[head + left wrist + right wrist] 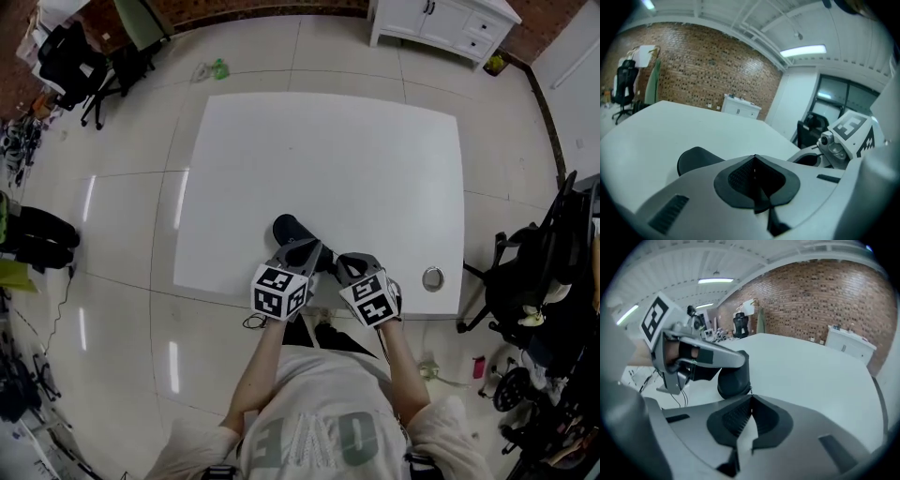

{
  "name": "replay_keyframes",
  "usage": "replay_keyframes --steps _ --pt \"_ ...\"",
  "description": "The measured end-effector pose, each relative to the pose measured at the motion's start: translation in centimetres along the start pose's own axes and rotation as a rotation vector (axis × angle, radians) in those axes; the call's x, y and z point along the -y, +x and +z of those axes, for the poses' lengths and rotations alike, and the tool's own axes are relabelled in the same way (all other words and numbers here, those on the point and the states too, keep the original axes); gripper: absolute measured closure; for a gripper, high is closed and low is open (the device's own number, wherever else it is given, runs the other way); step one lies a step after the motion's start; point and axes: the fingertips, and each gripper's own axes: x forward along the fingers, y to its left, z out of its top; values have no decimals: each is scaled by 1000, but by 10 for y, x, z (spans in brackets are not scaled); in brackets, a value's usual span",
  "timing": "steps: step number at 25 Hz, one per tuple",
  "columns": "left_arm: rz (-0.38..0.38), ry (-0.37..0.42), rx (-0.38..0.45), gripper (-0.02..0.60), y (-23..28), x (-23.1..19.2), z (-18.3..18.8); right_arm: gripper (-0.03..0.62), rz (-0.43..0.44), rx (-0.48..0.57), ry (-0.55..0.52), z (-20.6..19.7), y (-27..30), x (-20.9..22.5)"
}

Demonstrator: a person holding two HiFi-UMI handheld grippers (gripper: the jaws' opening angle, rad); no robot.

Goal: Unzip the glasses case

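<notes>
**Head view with the two gripper views.** A person is standing at the near edge of a white table (375, 159), holding a gripper in each hand. The black glasses case (287, 228) is lying on the table close to that near edge, a little left of its middle. Both grippers are meeting at it.

The left gripper (754, 158) is showing its jaws pressed together with nothing between them. In its own view the case is sitting just beyond and to the left of its tips. In the right gripper view its fingers (717, 355) are lying across the top of the case (contact looks likely, though the exact touch cannot be made out).

The right gripper (751, 395) is pointing down at the case's near end. Its jaws are closing tip to tip on the thin zipper pull (750, 390), which is reaching out from the case's edge.

A round metal fitting (432, 278) is sitting near the table's front right corner, well apart from the case. Beyond the table a white cabinet (441, 23) is standing against a brick wall (825, 296).
</notes>
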Motion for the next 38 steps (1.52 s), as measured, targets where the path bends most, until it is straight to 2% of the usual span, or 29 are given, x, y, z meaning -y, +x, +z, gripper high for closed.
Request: replay_keyframes --steps 2,3,6,9,13,15,19,23,27,32,35,38 --pt "-11 -88 92 580 -21 -3 6 594 -41 62 112 4 -26 -2" --pt "-14 -99 129 580 -34 -4 10 594 -63 102 162 7 -42 -2" --pt "-23 -53 212 580 -68 2 21 594 -146 246 310 2 -95 1" --pt "-26 -29 313 580 -109 19 19 594 -228 386 479 -31 -151 -6" --pt "-28 -55 449 580 -205 46 -16 594 -245 554 733 -90 -205 -67" --pt "-44 -70 527 580 -267 65 -36 594 -252 656 808 -111 -234 -113" --pt "-47 -30 605 580 -385 116 -78 594 -272 720 748 -140 -291 -216" --pt "-22 -17 622 580 -481 157 -123 594 -228 759 656 -147 -343 -325" --pt "-5 -26 680 580 -558 196 -170 594 -185 806 564 -158 -386 -411" --pt "-12 -10 692 580 -646 272 -259 594 -159 851 525 -214 -442 -520" --pt "-7 17 681 580 -693 322 -308 594 -165 844 496 -251 -476 -580" --pt "23 -8 687 580 -737 357 -343 594 -167 828 491 -279 -503 -633"
